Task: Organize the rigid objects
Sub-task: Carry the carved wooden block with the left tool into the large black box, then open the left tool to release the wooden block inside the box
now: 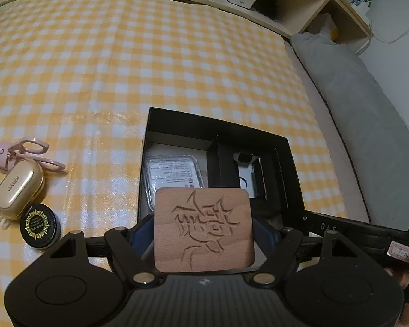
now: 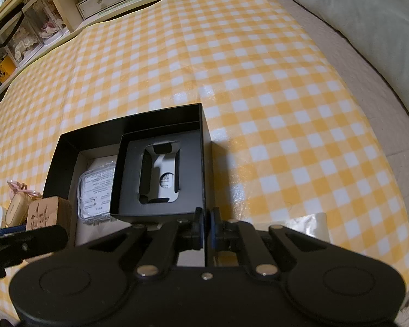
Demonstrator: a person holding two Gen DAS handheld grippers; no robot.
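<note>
With your left gripper [image 1: 203,234] clamping the wooden block [image 1: 203,227] and your right gripper [image 2: 205,230] pinching the black box [image 2: 161,125] wall, lower the block level — left compartment, beside the plastic case [image 1: 171,175].

Both wrist views near, sharing black box [image 1: 291,163]

A yellow-checked cloth [image 1: 150,54] bears the black box [image 1: 291,163] and small cosmetics [image 1: 41,226].

Black hand-held gripper [image 1: 203,234] (silver pivot screws, blue pads).
</note>
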